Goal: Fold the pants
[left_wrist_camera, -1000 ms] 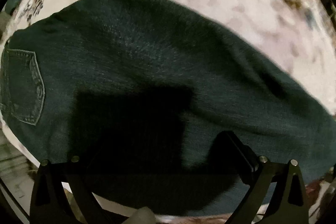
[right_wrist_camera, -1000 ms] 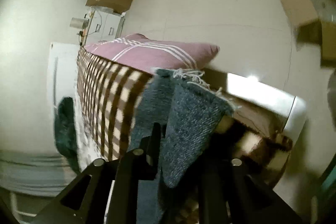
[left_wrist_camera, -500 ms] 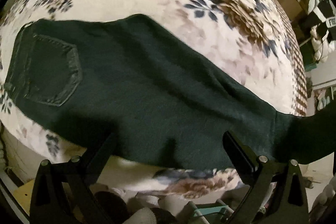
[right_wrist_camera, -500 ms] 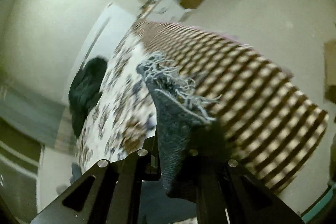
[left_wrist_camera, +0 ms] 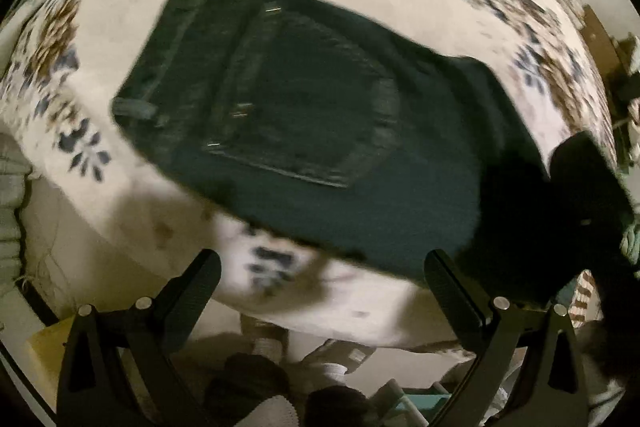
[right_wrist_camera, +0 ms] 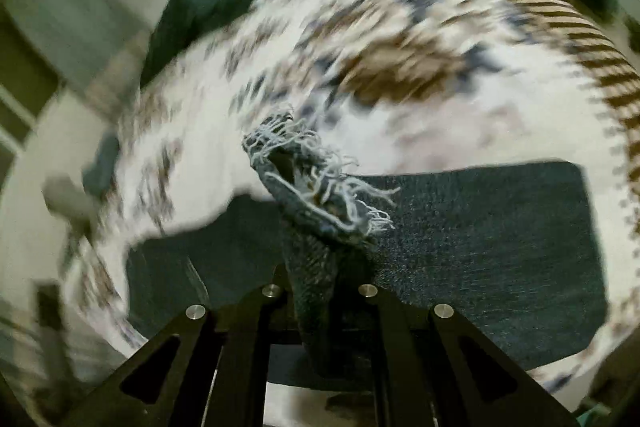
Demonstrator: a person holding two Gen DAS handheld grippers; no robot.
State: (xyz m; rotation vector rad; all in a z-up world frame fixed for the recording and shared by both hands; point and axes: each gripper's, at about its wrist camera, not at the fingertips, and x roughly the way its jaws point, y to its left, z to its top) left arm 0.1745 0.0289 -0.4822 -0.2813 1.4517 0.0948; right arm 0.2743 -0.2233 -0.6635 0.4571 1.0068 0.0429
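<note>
**Leg hem in our right tool, waist flat on the bed: the fold is only part done**

Our right tool (right_wrist_camera: pixel 320 287) has its two black fingers closed tight on the frayed, pale-threaded hem of the dark blue denim pants (right_wrist_camera: pixel 480 239), and the bunched cuff stands up between them. Our left tool (left_wrist_camera: pixel 320 291) stands with its fingers wide apart and nothing between them, hanging just off the edge of the bed.

Out from the right tool, a broad flat stretch of the denim lies on the cream bedspread with brown and blue flowers (right_wrist_camera: pixel 420 39). In the left wrist view we see the waist end, its back pocket (left_wrist_camera: pixel 304 115) facing up, also flat on the bedspread, while the far leg rises dark toward the right of the frame.

We judge the task at an early-to-middle stage: the pants appear laid leg on leg, and the hem is lifted for a lengthwise fold. What is left is to set the hem down near the waistband, let go, and smooth or fold once more. Both views are blurred, so finer creases escape us.
</note>
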